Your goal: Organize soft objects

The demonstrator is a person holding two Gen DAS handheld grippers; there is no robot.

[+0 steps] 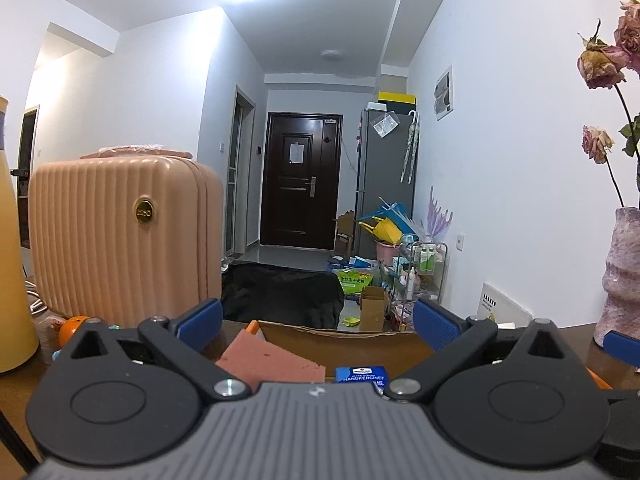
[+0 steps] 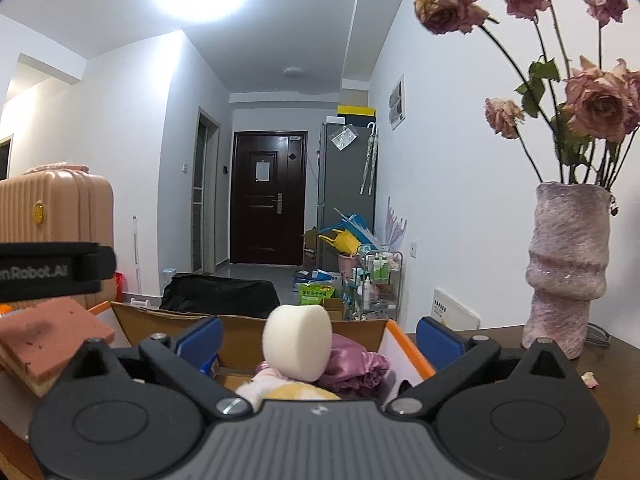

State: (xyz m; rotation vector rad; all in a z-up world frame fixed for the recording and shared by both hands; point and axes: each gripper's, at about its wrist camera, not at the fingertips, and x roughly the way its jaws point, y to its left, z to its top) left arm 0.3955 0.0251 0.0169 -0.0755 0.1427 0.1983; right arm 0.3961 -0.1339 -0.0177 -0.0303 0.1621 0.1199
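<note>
A cardboard box [image 2: 248,330] with orange-edged flaps stands on the table in front of both grippers; it also shows in the left wrist view [image 1: 344,340]. In it lie a white foam cylinder [image 2: 298,342], a purple satin cloth [image 2: 356,364], a pink-and-yellow soft item [image 2: 280,388] and a blue handkerchief pack [image 1: 361,375]. A reddish-brown sponge [image 1: 264,360] leans at the box's left side, also in the right wrist view [image 2: 48,340]. My left gripper [image 1: 318,320] is open and empty above the box. My right gripper [image 2: 318,334] is open, with the foam cylinder between its blue fingers but untouched.
A pink vase [image 2: 568,264] with dried roses stands on the brown table [image 2: 520,340] at right. A pink suitcase [image 1: 124,236] stands at left beside a yellow bottle [image 1: 12,264] and an orange toy [image 1: 72,326]. Behind is a hallway with clutter.
</note>
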